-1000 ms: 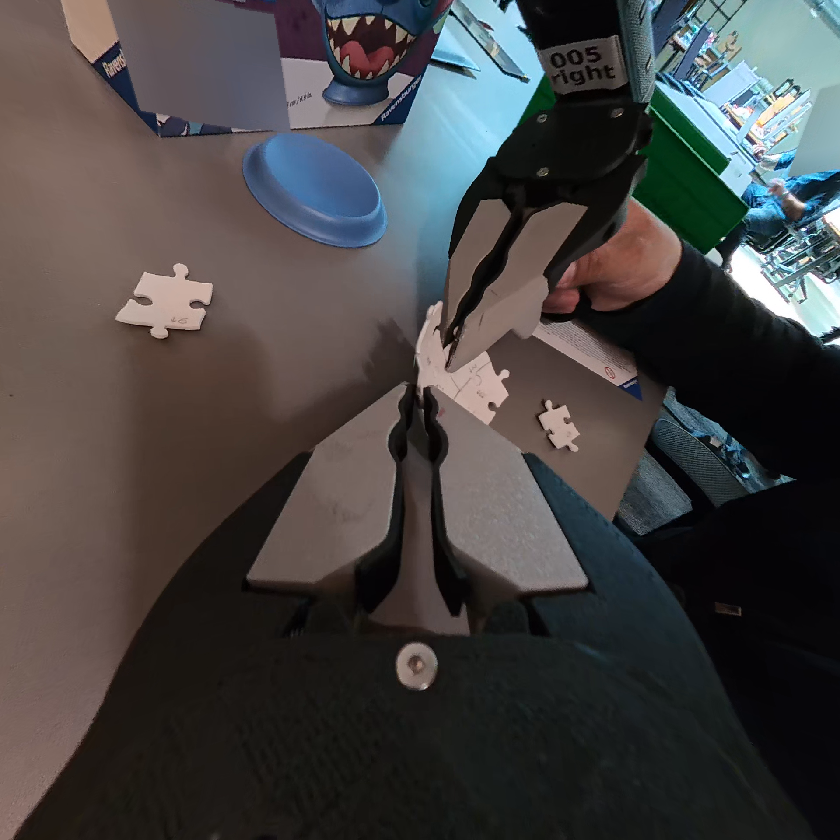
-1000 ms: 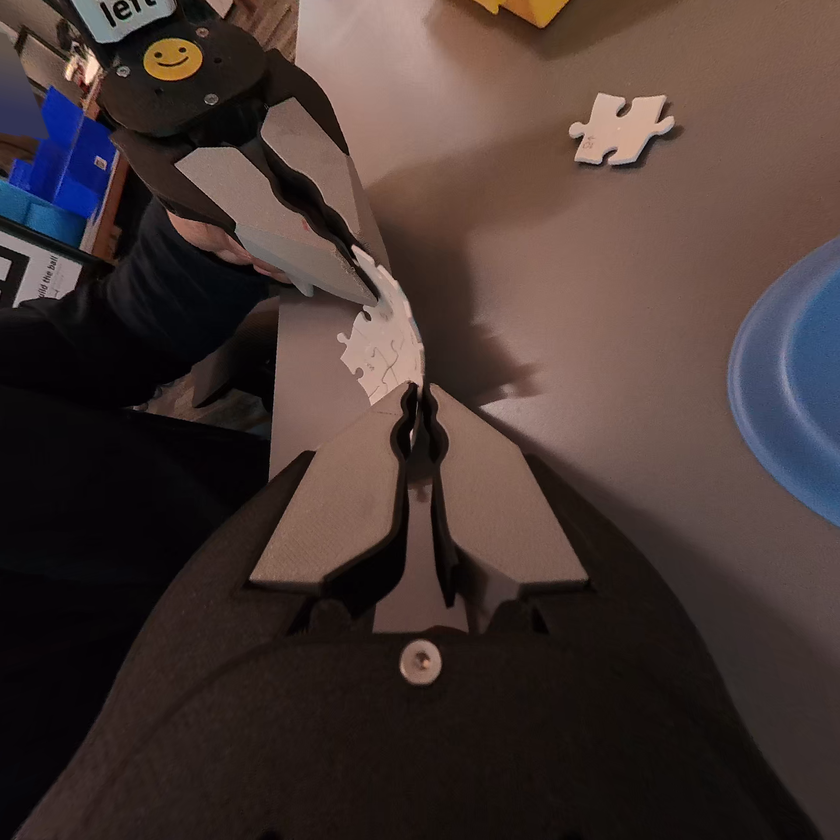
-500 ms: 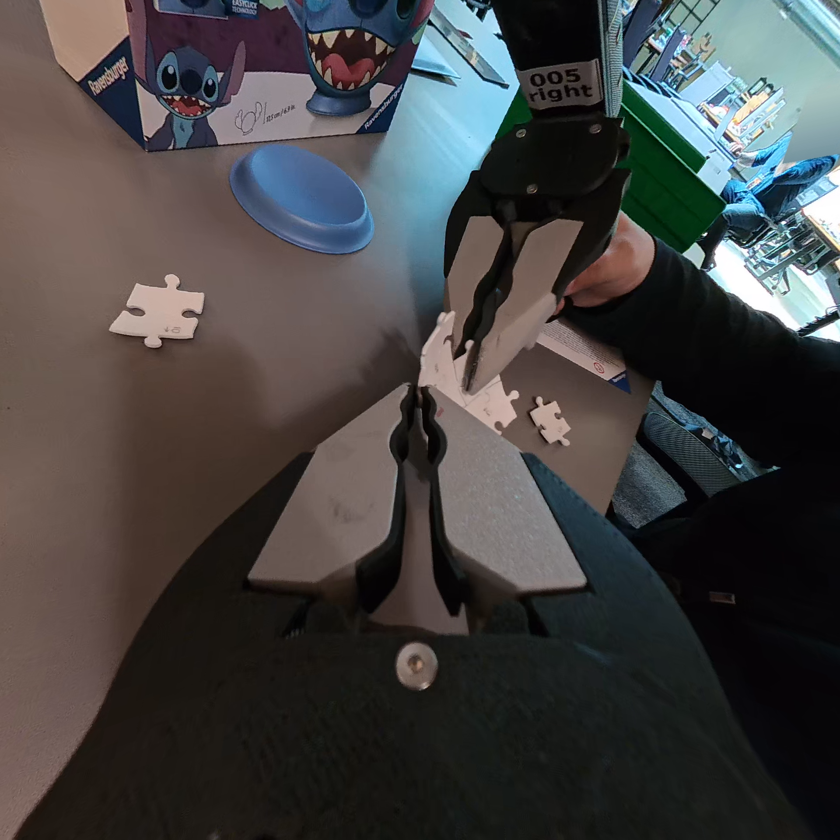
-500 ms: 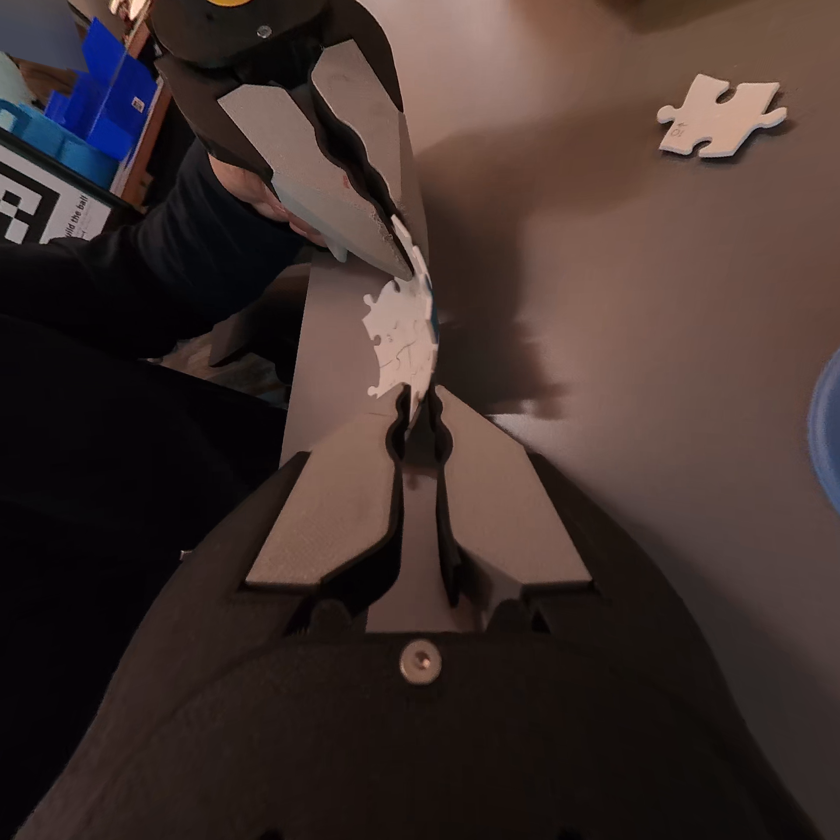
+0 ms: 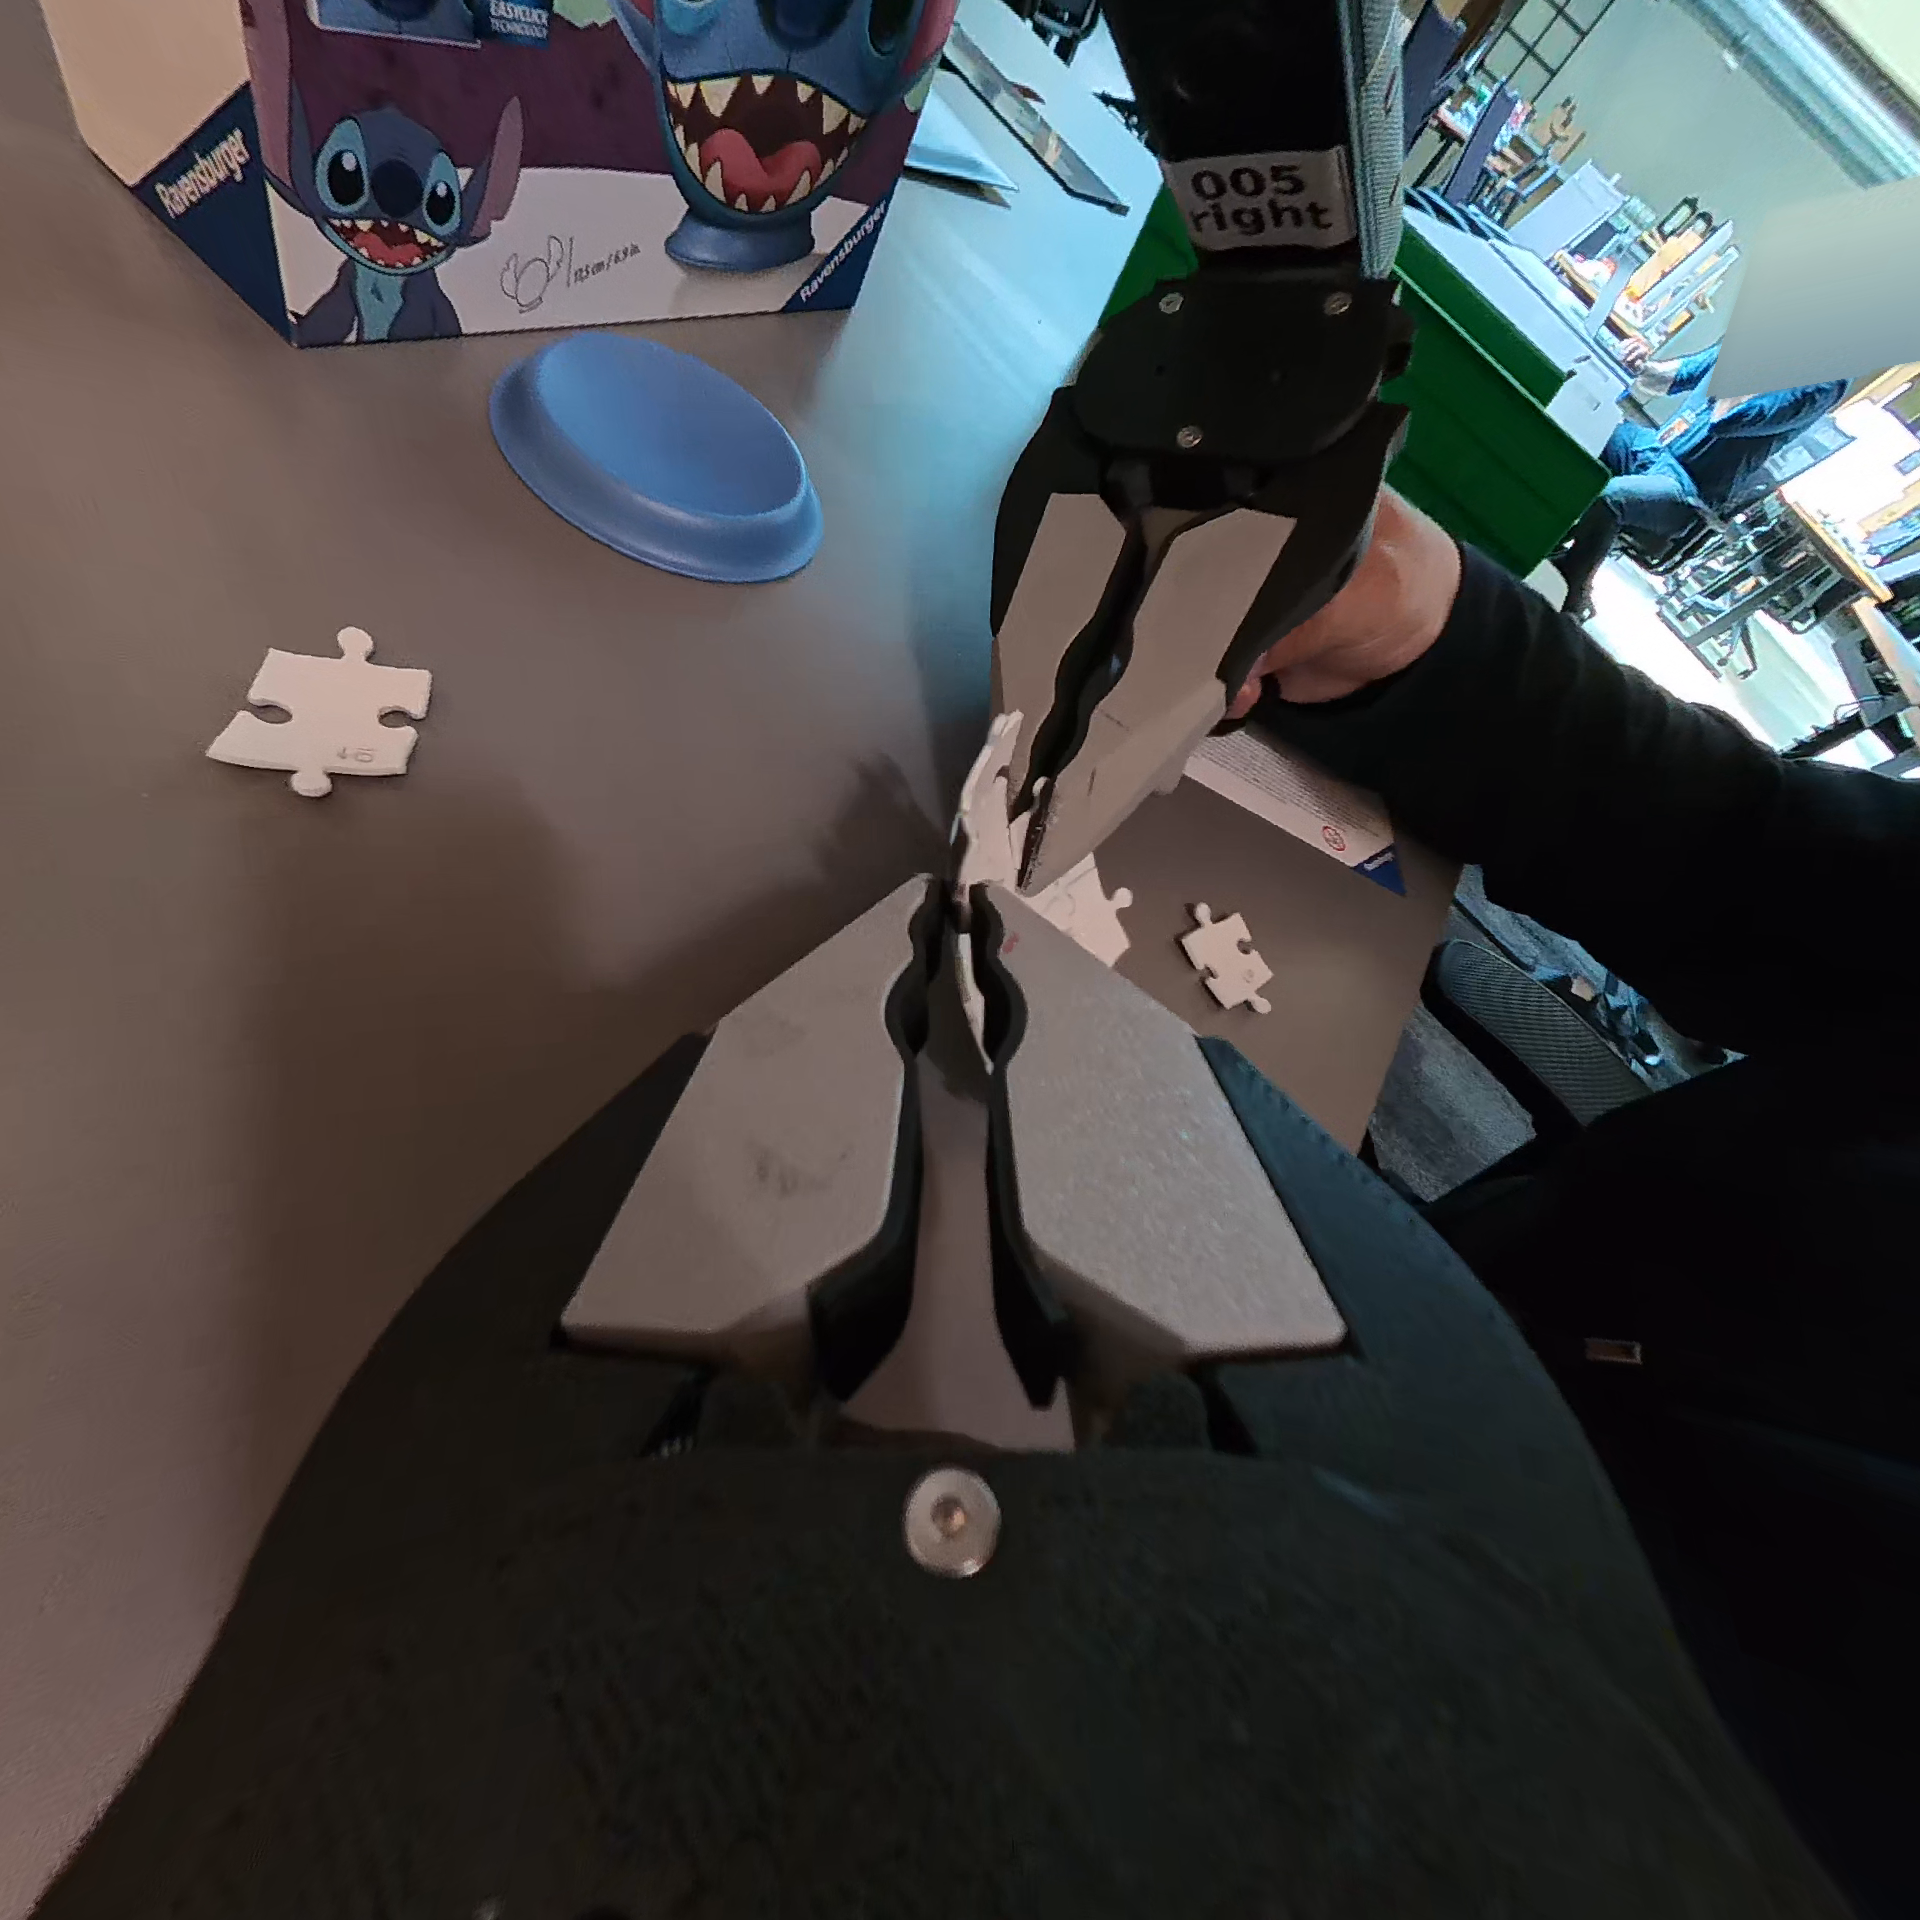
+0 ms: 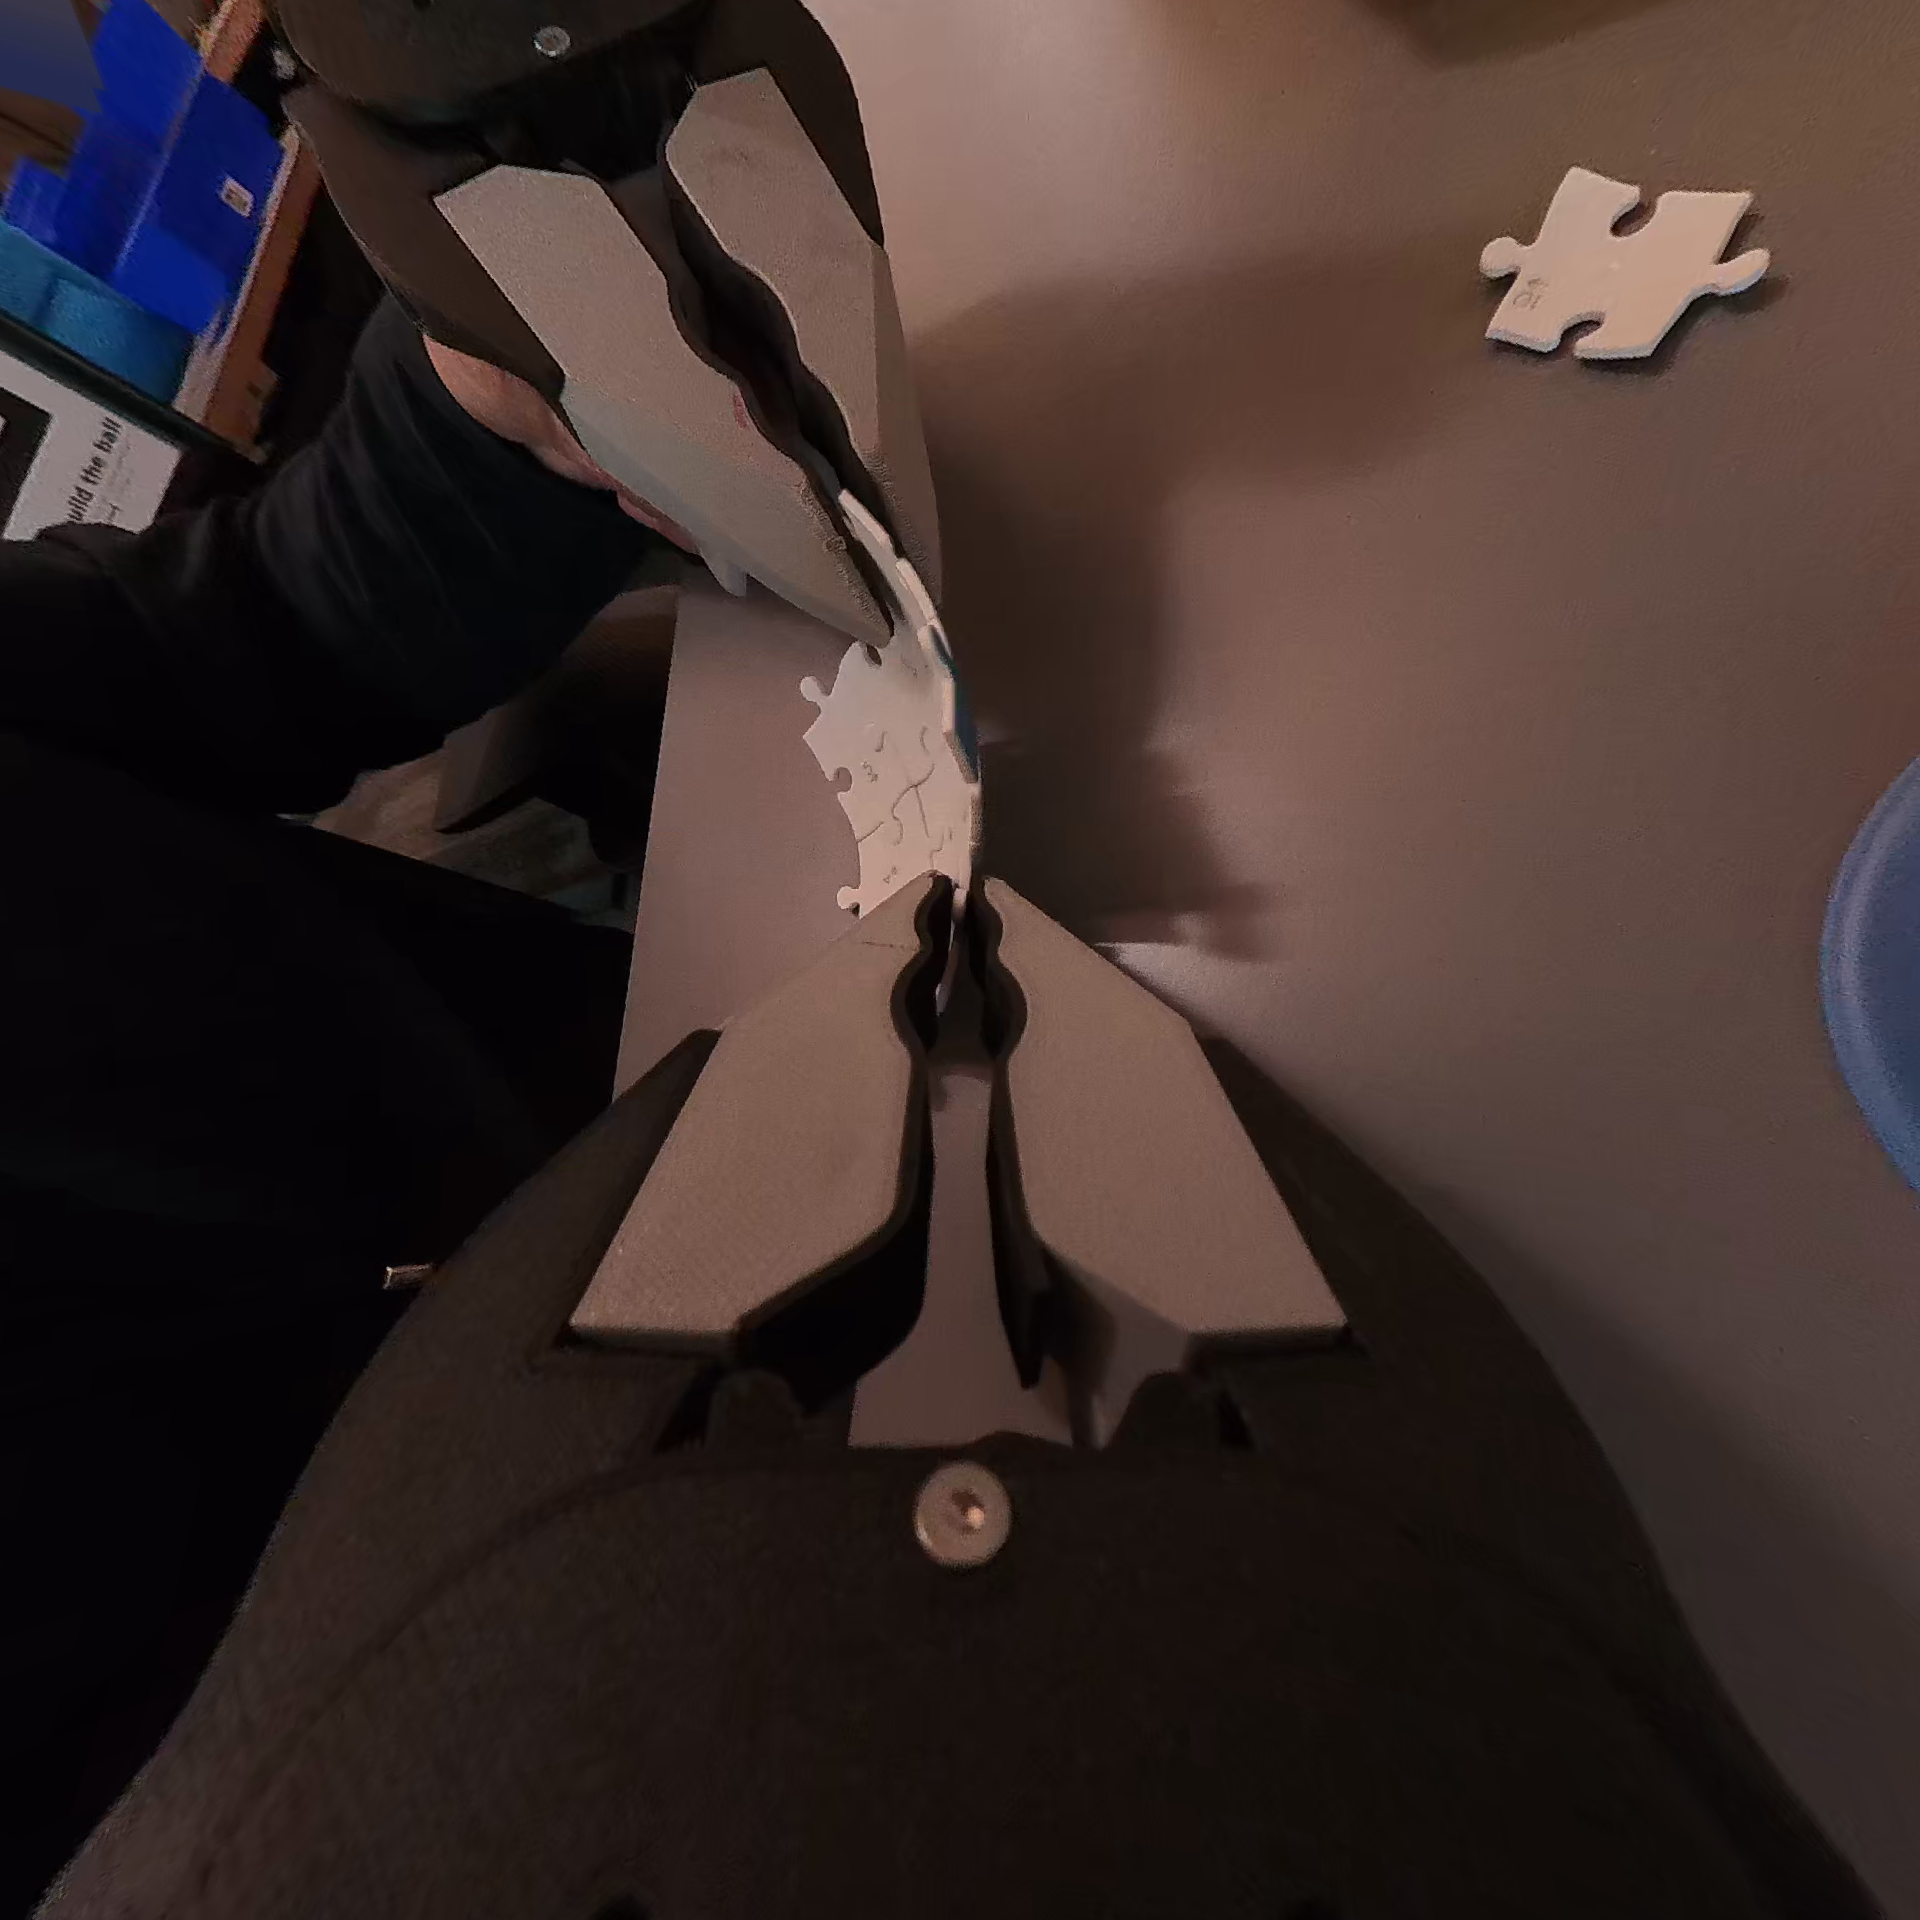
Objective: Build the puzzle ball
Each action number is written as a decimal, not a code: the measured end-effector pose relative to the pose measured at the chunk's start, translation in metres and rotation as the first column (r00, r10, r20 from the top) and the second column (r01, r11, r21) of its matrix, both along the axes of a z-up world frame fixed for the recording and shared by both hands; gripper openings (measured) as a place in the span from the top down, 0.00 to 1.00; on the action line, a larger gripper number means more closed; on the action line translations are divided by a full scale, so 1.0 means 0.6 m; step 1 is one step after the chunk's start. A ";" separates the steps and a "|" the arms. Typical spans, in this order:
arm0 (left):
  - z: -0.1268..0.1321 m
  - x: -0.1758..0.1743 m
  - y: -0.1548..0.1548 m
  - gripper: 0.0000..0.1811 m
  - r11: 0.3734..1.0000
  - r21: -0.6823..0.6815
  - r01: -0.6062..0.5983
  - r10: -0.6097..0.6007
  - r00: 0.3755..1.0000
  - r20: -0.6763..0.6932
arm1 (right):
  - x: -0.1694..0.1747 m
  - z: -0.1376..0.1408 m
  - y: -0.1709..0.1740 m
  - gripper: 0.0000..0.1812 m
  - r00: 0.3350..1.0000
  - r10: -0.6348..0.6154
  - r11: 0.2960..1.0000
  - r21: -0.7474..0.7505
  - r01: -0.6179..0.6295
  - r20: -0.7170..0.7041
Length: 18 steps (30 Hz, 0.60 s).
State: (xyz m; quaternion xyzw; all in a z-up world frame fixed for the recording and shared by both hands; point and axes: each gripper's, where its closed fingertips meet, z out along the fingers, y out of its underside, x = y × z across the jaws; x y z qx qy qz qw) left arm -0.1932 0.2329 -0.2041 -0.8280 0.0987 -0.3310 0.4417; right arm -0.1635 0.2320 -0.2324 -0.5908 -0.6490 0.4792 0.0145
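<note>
Joined puzzle section: several white, curved pieces locked together into a fan-shaped shell, seams visible on the pale back, a sliver of blue print on the far face. Held nearly edge-on above the desk, pinched at opposite ends by both claws: left claw on one tip, right claw on the other. Loose piece, white back up, lies flat, well apart to the side. Smaller loose piece flat near the desk edge; another, partly hidden behind the right claw, probably lies beside it. Blue round stand sits further back, rim down.
</note>
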 end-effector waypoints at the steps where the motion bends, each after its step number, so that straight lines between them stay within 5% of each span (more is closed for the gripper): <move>1: 0.000 -0.001 -0.001 0.99 1.000 -0.002 0.001 -0.001 1.000 0.004 | -0.001 0.000 -0.001 1.00 1.000 0.000 1.000 -0.011 0.000 0.002; 8: -0.006 0.000 -0.002 0.99 1.000 -0.017 0.002 -0.002 1.000 -0.015 | -0.002 -0.004 -0.001 1.00 1.000 -0.008 0.999 -0.039 0.008 0.016; 18: -0.019 -0.001 0.004 0.98 0.999 -0.045 -0.022 0.019 0.997 -0.070 | -0.001 0.015 0.045 0.81 0.993 -0.111 0.989 0.093 0.115 -0.048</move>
